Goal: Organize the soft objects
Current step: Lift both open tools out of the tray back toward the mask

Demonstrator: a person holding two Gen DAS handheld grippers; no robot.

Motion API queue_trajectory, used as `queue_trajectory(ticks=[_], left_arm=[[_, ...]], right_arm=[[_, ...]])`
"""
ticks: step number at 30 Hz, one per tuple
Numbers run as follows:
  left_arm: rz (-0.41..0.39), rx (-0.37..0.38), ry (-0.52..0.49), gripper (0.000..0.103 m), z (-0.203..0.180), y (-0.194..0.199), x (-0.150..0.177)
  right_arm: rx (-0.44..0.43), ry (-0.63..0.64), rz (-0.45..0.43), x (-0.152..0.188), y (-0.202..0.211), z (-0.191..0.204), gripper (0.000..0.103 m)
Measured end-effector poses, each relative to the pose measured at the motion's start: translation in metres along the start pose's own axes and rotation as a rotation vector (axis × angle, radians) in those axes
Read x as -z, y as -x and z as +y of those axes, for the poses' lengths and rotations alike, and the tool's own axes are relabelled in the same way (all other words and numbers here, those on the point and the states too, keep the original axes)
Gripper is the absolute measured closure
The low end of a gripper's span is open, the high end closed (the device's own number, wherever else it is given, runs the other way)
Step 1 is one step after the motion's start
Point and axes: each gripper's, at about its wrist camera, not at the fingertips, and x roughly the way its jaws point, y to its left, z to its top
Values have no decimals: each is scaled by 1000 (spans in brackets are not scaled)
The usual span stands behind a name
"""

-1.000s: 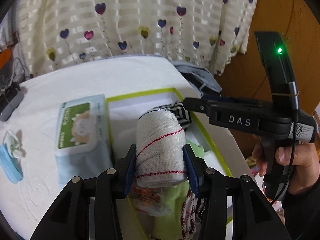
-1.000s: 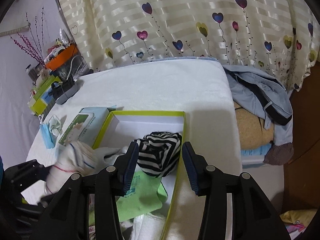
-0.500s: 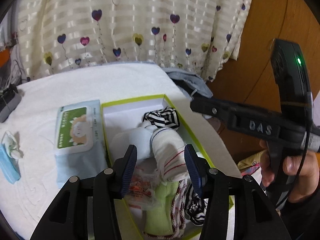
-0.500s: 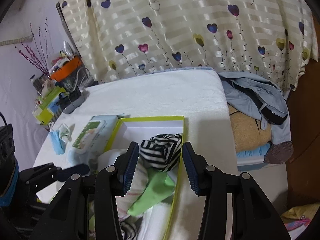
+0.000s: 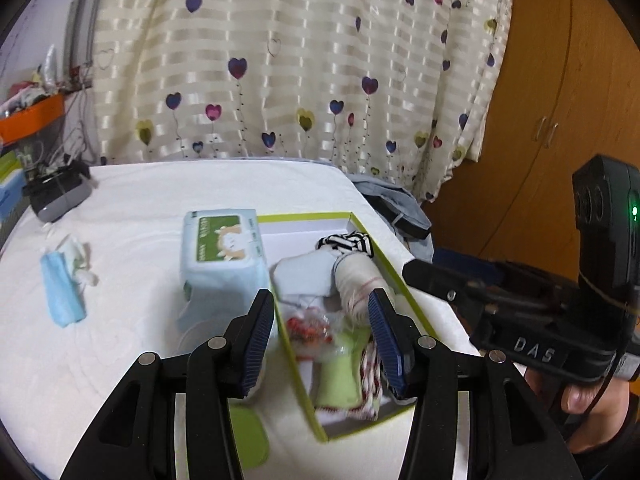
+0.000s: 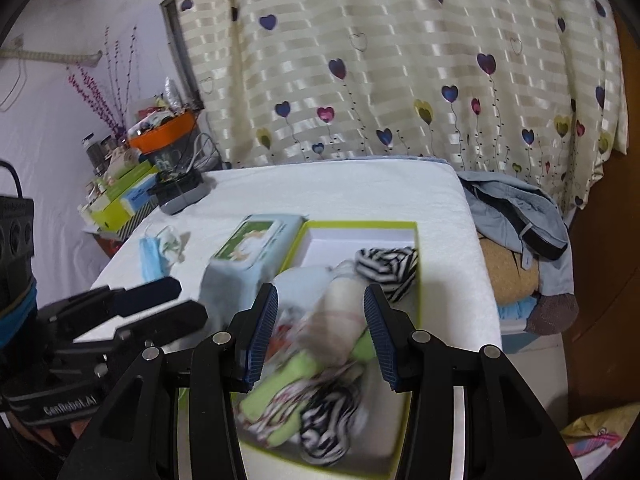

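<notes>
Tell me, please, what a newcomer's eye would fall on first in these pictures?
Probably the green-rimmed box on the white-covered table, crammed with rolled soft things: a black-and-white striped roll at the far end, a white roll with red lines mid-box. Next, the wipes pack lying against the box's left side, and the heart-patterned curtain behind. Both pairs of fingers stand apart, holding nothing.

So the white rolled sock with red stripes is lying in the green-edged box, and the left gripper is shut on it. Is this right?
Not fully. The white rolled sock with red stripes does lie in the green-edged box, but the left gripper is open and holds nothing. The left wrist view shows its pads clear of the sock.
</notes>
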Motion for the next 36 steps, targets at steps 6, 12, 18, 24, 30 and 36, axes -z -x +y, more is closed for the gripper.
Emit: queue_trajectory(ticks=[6, 12, 18, 24, 30, 36], left_arm=[[-12, 24, 7, 55, 5, 20, 19], [-33, 33, 7, 55, 8, 41, 39], [-23, 34, 5, 55, 12, 55, 61], [-30, 19, 20, 55, 18, 69, 80], [0, 3, 50, 55, 31, 71, 98], [-1, -20, 79, 55, 42, 75, 103]], right_arm=[[-6, 27, 19, 23, 9, 22, 57], [11, 43, -7, 40, 29, 41, 57], [24, 63, -7, 58, 37, 58, 57], [29, 121, -7, 76, 44, 81, 57], [11, 153, 51, 98, 37, 94, 57], [-12, 165, 75, 109, 34, 105, 57]])
